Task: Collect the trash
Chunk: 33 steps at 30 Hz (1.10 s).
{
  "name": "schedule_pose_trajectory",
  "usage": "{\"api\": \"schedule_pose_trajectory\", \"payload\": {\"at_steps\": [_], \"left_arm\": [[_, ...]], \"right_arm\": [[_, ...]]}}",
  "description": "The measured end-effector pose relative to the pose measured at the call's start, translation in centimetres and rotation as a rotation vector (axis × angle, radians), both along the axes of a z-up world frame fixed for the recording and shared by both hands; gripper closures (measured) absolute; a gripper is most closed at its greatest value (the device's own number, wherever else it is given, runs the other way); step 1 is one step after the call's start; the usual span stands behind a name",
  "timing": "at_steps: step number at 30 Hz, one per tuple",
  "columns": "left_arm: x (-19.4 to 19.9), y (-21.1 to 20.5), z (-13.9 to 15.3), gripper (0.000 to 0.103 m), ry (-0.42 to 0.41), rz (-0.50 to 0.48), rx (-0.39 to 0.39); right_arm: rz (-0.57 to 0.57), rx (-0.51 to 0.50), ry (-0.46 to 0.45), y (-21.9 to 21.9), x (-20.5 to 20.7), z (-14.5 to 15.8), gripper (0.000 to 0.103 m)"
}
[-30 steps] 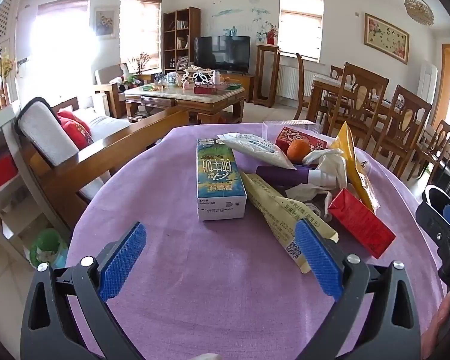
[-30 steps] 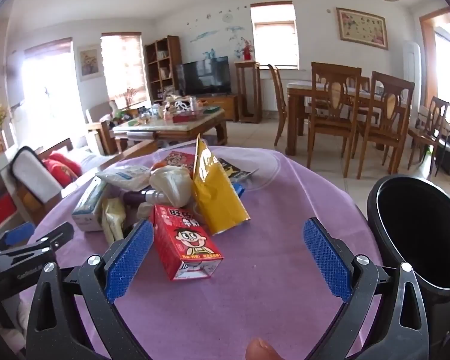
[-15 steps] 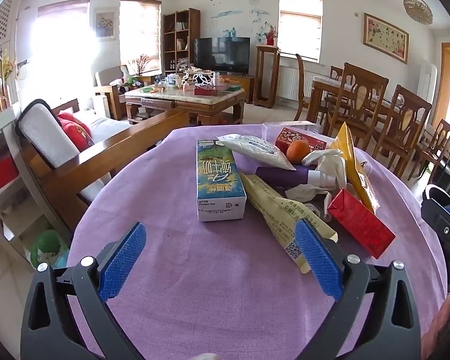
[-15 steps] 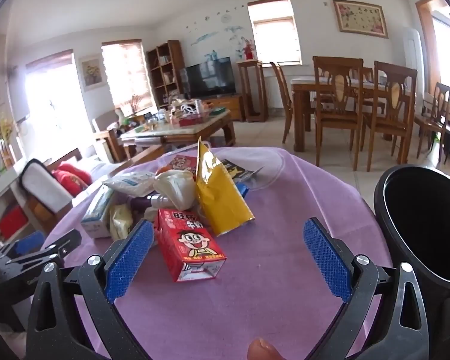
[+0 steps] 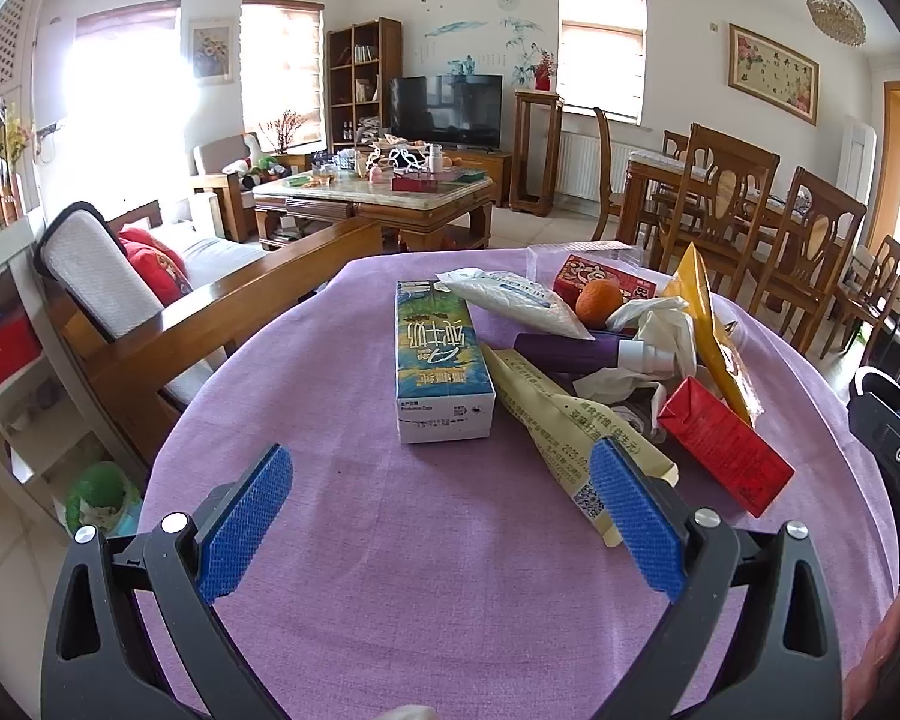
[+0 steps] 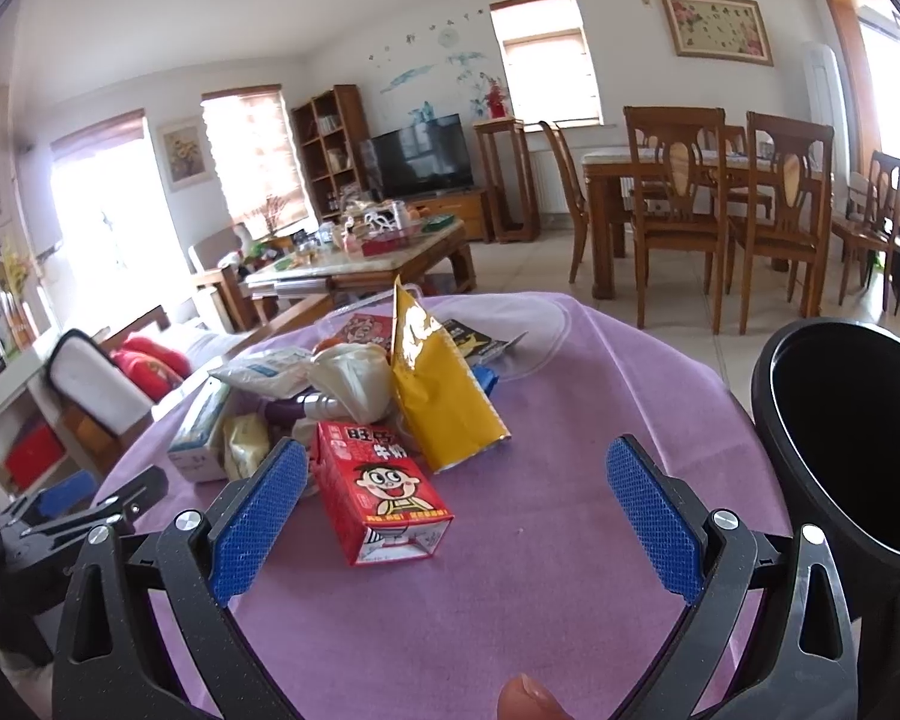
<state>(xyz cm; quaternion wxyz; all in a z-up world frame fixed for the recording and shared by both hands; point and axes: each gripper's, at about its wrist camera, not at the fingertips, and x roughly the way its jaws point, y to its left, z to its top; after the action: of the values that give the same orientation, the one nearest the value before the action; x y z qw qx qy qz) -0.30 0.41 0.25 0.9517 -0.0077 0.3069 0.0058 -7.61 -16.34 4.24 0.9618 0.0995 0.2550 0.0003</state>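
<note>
A heap of trash lies on a round table with a purple cloth [image 5: 390, 540]. It holds a blue-green carton [image 5: 438, 366], a cream wrapper [image 5: 570, 426], a red milk carton [image 5: 726, 447] [image 6: 378, 492], a yellow bag [image 6: 444, 402], a purple tube [image 5: 570, 351], a white plastic bag [image 5: 522, 300] and an orange [image 5: 597, 303]. My left gripper [image 5: 444, 522] is open and empty, short of the blue-green carton. My right gripper [image 6: 456, 522] is open and empty, with the red carton just ahead between its fingers. A black bin [image 6: 846, 438] stands at the table's right edge.
A wooden sofa [image 5: 168, 312] with white and red cushions stands left of the table. A coffee table [image 5: 384, 192] and TV are beyond. Dining chairs [image 6: 726, 222] and a dining table stand to the right. The left gripper shows at the left of the right wrist view [image 6: 66, 510].
The right gripper has tilted and drawn slightly closer to the red carton, and the bin appears larger. The left gripper has barely moved. Both stay open.
</note>
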Motion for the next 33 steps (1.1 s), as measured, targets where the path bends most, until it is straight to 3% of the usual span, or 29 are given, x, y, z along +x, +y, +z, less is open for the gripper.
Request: {"api": "schedule_pose_trajectory", "payload": {"at_steps": [33], "left_arm": [[0.0, -0.1, 0.0, 0.005, 0.0, 0.002, 0.002]], "right_arm": [[0.005, 0.071, 0.027, -1.1, 0.5, -0.5, 0.005]]}}
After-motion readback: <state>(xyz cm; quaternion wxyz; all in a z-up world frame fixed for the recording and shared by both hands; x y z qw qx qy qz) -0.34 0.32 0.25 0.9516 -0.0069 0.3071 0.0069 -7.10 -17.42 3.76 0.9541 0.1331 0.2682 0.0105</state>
